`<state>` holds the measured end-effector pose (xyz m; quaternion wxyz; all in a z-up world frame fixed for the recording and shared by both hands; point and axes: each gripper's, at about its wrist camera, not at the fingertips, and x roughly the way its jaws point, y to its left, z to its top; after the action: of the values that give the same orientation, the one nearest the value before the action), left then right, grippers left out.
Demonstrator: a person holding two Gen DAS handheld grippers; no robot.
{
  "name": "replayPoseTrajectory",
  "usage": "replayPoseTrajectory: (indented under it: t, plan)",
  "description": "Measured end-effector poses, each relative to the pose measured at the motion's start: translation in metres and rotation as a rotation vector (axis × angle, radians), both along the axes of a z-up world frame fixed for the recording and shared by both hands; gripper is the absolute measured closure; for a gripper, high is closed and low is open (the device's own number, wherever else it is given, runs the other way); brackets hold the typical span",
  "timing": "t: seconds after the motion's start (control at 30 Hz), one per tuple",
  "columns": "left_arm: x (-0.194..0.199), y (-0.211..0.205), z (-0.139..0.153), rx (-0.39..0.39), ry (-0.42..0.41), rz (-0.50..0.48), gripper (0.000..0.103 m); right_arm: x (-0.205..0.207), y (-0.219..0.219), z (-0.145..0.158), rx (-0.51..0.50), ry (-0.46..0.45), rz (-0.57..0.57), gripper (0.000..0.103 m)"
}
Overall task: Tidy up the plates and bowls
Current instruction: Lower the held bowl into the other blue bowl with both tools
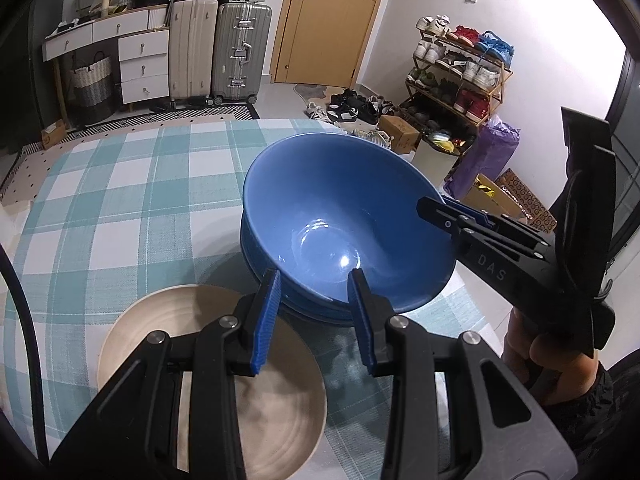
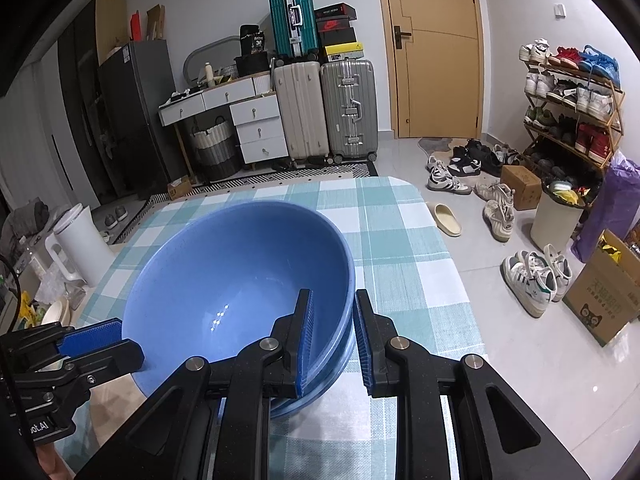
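A stack of blue bowls (image 1: 340, 208) sits over the checked tablecloth (image 1: 120, 200), its top bowl tilted inside the lower ones. My left gripper (image 1: 316, 280) is shut on the near wall, one pad outside and one inside the top bowl. My right gripper (image 2: 332, 300) is shut on the stack's rim (image 2: 348, 280) in the same way. It also shows in the left wrist view as the right gripper (image 1: 434, 204), clamped on the right rim. The left gripper (image 2: 116, 336) meets the blue bowls (image 2: 224, 272) at their left side. A beige plate (image 1: 160, 320) lies beneath my left gripper. Whether the stack touches the cloth I cannot tell.
The table's far edge (image 2: 360, 180) drops to a tiled floor with scattered shoes (image 2: 532, 280) and a cardboard box (image 2: 604, 296). A white kettle (image 2: 76, 240) stands beside the table on the left. Suitcases (image 2: 348, 108), drawers and a shoe rack (image 1: 460, 68) line the walls.
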<state>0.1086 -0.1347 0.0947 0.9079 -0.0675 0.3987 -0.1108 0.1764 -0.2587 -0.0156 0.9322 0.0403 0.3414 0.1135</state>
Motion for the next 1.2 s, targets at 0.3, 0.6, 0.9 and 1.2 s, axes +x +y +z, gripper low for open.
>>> replayPoseTrajectory:
  t: [0.3,0.6,0.9,1.2]
  plan:
    - [0.010,-0.003,-0.014,0.042,0.011,-0.002,0.071,0.002,0.000,-0.011,-0.014,0.008,-0.001,0.082]
    - [0.019,-0.007,-0.028,0.089,0.026,-0.005,0.071,0.005,0.000,-0.020,-0.033,0.017,0.000,0.082]
    - [0.028,-0.008,-0.037,0.118,0.044,-0.010,0.071,0.007,0.002,-0.023,-0.051,0.021,0.001,0.082]
    - [0.035,-0.009,-0.046,0.142,0.061,-0.014,0.071,0.007,0.008,-0.026,-0.078,0.020,0.001,0.082]
